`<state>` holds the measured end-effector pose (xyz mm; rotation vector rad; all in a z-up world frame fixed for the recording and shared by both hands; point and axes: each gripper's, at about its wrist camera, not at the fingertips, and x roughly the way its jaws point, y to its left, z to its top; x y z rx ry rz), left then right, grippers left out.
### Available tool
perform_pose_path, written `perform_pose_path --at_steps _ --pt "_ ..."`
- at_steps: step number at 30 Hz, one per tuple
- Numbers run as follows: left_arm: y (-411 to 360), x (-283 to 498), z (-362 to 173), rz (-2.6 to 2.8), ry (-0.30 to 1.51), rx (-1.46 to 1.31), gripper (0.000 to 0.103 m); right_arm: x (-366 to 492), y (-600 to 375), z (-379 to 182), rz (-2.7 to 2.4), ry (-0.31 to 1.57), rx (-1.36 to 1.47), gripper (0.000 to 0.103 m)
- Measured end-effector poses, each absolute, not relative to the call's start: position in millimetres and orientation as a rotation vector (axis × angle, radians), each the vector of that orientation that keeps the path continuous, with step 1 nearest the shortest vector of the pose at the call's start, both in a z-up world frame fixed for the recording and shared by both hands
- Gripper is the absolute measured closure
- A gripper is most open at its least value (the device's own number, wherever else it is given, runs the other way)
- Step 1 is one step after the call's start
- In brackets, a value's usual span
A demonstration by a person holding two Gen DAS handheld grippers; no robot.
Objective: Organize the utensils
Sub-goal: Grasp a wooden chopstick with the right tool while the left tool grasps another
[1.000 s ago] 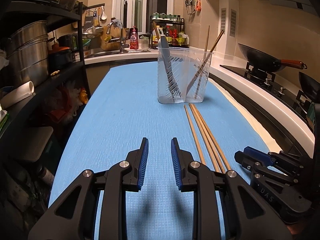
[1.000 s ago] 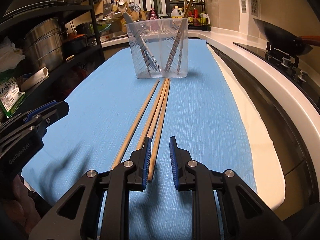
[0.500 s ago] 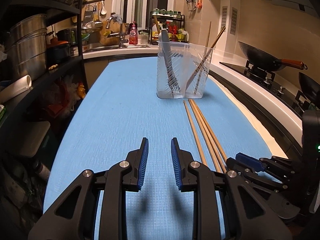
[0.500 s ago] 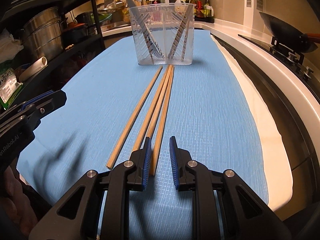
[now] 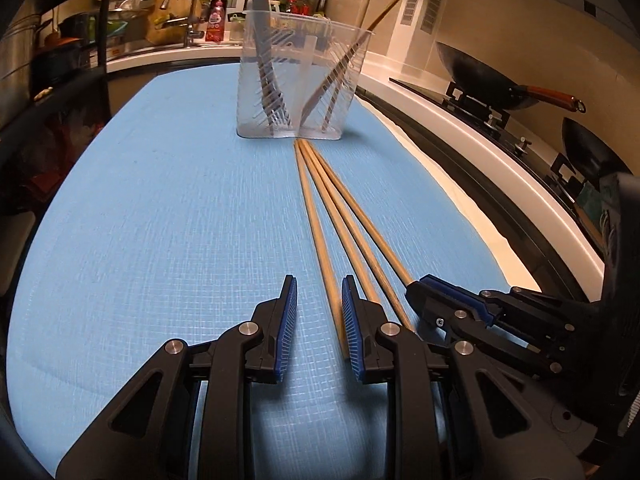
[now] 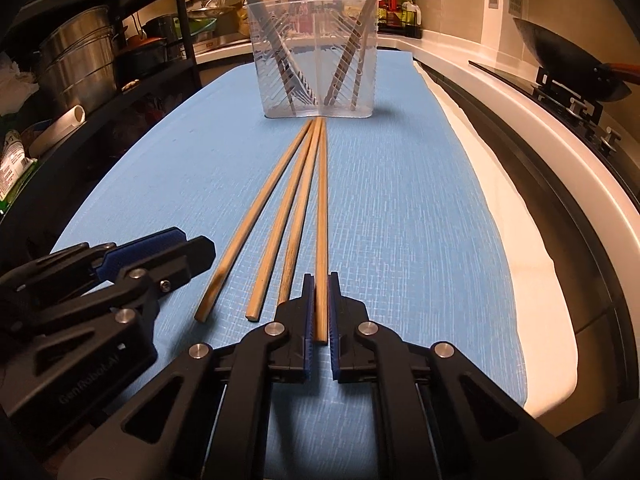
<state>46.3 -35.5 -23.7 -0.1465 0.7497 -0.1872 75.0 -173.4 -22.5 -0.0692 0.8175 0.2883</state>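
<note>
A: 4 long wooden chopsticks (image 6: 298,208) lie on the blue mat (image 6: 400,220), tips touching the clear plastic holder (image 6: 316,60), which already has some utensils in it.

B: Your right gripper (image 6: 319,312) pinches the rightmost chopstick (image 6: 321,220); your left gripper (image 5: 319,320) is open, straddling the leftmost one (image 5: 316,232). All 4 remain.

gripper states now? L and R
Left gripper: open, holding nothing, one chopstick between its fingers.
Right gripper: closed on the rightmost chopstick.
</note>
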Motion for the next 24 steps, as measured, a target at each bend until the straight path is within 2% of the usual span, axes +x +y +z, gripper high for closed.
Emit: perform_pose_path --at_steps 13,15,18,24 --pt "-49 53 -32 -0.134 0.79 -0.062 0.08 76 -186 -23 0.237 0.824 -0.047 0.097" --pt "-46 52 -32 -0.12 0.791 -0.055 0.088 76 -187 -23 0.231 0.824 -0.049 0.097" --pt "-40 50 -32 -0.094 0.789 -0.04 0.093 77 -187 -23 0.216 0.828 -0.049 0.097" --pt "-12 44 -30 -0.014 0.794 -0.058 0.095 80 -198 -22 0.17 0.84 -0.02 0.096"
